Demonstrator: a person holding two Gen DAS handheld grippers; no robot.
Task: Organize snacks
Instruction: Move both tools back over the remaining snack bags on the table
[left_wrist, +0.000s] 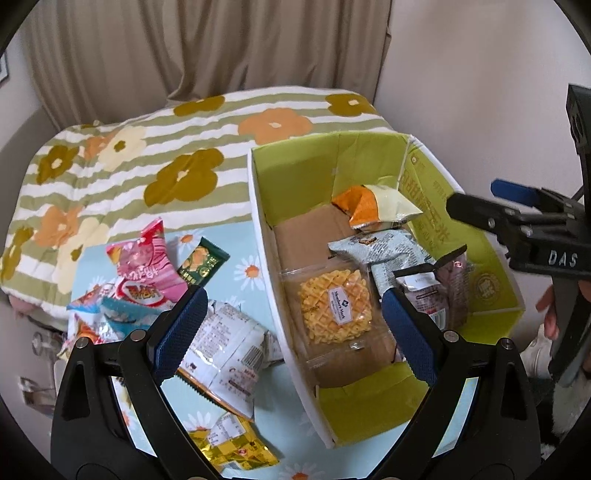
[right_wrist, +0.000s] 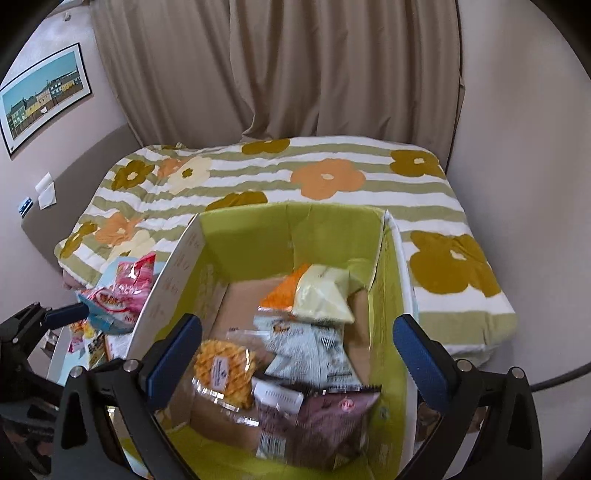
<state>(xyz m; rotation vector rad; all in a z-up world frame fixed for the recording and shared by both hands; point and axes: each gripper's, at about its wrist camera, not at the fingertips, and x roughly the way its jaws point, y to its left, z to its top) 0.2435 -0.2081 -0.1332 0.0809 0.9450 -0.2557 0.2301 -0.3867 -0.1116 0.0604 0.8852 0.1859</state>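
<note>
Bed with floral striped quilt (right_wrist: 332, 173): fills the background, curtain (right_wrist: 295, 66) behind it.

Green-lined cardboard box (left_wrist: 258, 229): open-topped, on the daisy-print cloth (left_wrist: 236, 229) at the quilt's near edge. Contents: waffle pack (left_wrist: 334, 306) against its left wall; grey-blue packet (left_wrist: 384, 247) mid-floor; orange-and-cream bag (left_wrist: 373, 206) at the far end; dark brown packet (right_wrist: 332, 417) at the near right.

Loose snacks on the cloth, left of the box: pink bag (left_wrist: 147, 258), white packet (left_wrist: 225, 347), gold packet (left_wrist: 232, 443), green bar (left_wrist: 203, 262).

Left gripper (left_wrist: 291, 332): jaws wide, empty, straddling the box's left wall.

Right gripper (right_wrist: 295, 354): jaws wide, empty, over the box.
</note>
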